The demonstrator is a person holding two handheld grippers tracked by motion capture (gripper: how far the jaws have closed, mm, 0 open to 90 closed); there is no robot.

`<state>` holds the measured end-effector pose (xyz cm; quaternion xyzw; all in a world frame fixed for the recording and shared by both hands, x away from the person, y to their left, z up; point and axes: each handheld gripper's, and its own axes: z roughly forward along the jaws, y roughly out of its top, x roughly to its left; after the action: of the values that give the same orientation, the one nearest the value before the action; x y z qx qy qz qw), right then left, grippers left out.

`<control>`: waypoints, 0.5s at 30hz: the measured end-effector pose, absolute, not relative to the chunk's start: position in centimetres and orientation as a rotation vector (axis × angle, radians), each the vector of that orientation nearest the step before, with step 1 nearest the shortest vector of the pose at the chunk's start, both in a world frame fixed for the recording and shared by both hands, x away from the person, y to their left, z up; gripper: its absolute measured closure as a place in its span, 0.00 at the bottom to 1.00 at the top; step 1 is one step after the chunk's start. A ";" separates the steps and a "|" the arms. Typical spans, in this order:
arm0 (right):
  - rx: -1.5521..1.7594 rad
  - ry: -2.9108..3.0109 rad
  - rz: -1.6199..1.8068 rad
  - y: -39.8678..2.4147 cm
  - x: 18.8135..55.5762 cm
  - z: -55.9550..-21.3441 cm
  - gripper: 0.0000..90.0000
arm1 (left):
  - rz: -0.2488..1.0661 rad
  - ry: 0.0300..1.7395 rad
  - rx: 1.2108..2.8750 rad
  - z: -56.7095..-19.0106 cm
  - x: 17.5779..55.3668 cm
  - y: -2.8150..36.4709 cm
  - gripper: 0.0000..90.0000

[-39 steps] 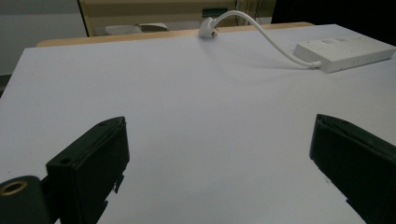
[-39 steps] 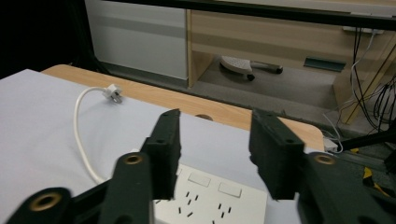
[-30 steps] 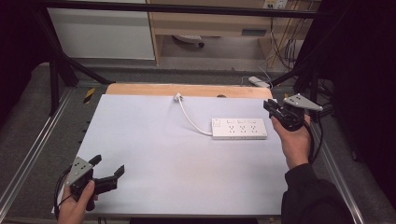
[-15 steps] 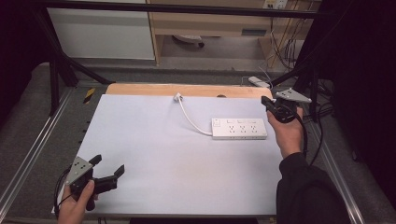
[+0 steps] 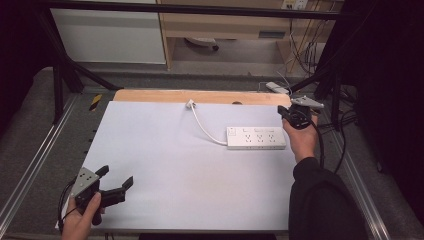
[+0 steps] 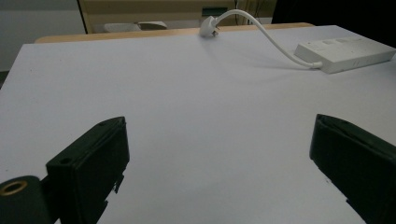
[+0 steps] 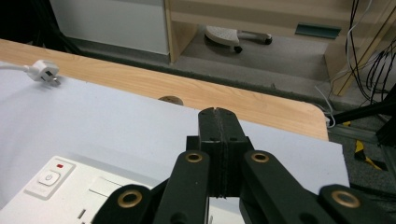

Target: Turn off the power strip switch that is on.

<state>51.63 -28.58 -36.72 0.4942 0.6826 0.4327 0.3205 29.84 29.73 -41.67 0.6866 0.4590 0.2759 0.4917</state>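
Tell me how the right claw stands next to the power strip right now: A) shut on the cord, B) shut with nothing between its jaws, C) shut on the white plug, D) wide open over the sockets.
B: in the right gripper view the right claw has its jaws pressed together with nothing between them, above the switch end of the power strip; the white plug lies apart at the mat's far edge.

The high view looks down from above; both gripper views skim low (near the tabletop), sharing the white plastic power strip (image 5: 256, 138) (image 6: 344, 52) (image 7: 70, 186).
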 end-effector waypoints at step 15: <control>1.351 1.817 1.097 -27.5 53.1 -39.7 1.00 | 0.660 1.124 1.666 -41.8 29.9 29.7 0.05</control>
<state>53.13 -27.46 -39.73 0.5109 0.6872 0.4148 0.3076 29.92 29.74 -41.76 0.6860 0.4630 0.2719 0.4910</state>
